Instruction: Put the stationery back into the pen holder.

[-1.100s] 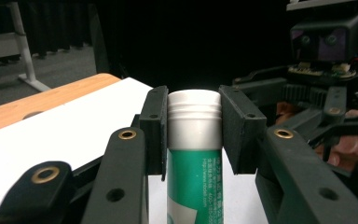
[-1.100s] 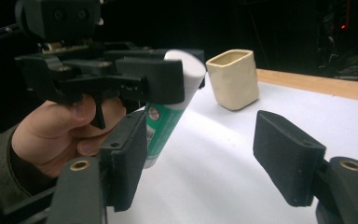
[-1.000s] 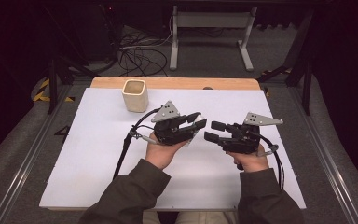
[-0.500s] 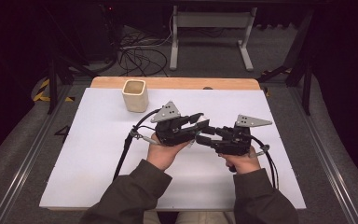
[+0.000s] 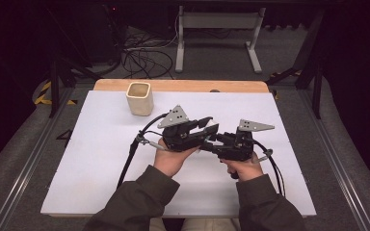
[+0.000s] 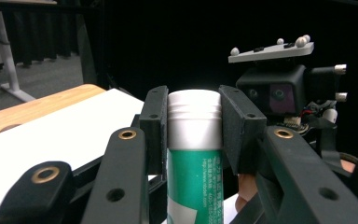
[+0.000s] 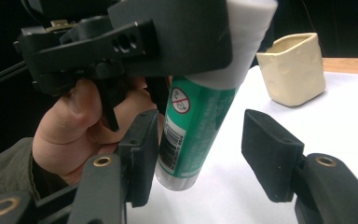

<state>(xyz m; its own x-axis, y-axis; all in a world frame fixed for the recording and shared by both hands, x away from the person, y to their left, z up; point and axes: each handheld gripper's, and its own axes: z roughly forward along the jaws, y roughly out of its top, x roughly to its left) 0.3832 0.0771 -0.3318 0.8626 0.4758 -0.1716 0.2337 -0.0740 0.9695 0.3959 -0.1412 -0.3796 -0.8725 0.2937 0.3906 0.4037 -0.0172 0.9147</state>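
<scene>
While your left gripper clamps the glue stick by its white cap, its green body hangs between your right gripper's parted jaws.

1 glue stick, 1 cup, 2 tongs.

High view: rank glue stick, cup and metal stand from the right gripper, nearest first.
1. Glue stick, at the right gripper, held by the left gripper.
2. Cup, up-left on the table.
3. Metal stand, on the floor beyond the table.
</scene>
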